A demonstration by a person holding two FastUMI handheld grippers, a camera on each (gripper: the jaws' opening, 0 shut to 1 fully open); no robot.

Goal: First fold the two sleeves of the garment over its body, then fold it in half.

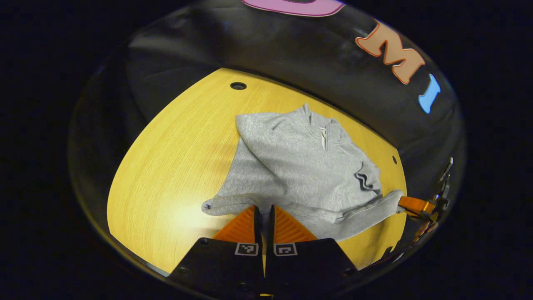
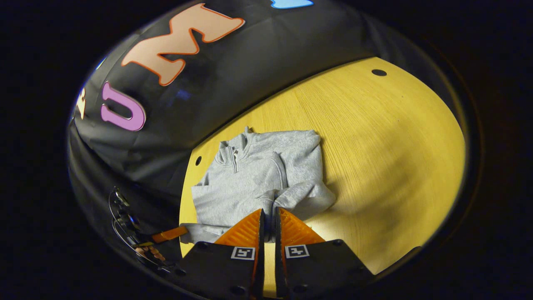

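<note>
A grey zip-neck sweatshirt (image 1: 300, 166) lies on the yellow wooden table (image 1: 175, 175), collar toward the wall. One sleeve (image 1: 362, 212) is draped along its near edge. In the left gripper view, my left gripper (image 1: 263, 213) is shut on the garment's near edge, with a cuff (image 1: 208, 206) sticking out to its left. The right gripper (image 1: 412, 205) grips the sleeve end at the far right. In the right gripper view, my right gripper (image 2: 269, 216) is shut on cloth beside a bunched sleeve (image 2: 306, 196) of the sweatshirt (image 2: 254, 175). The left gripper (image 2: 170, 234) holds the corner at lower left.
The table (image 2: 383, 150) has broad bare wood beside the garment, with a round hole (image 1: 238, 86) near its far edge and a small one (image 1: 394, 159) by the right rim. The black cloth wall rises right behind the table.
</note>
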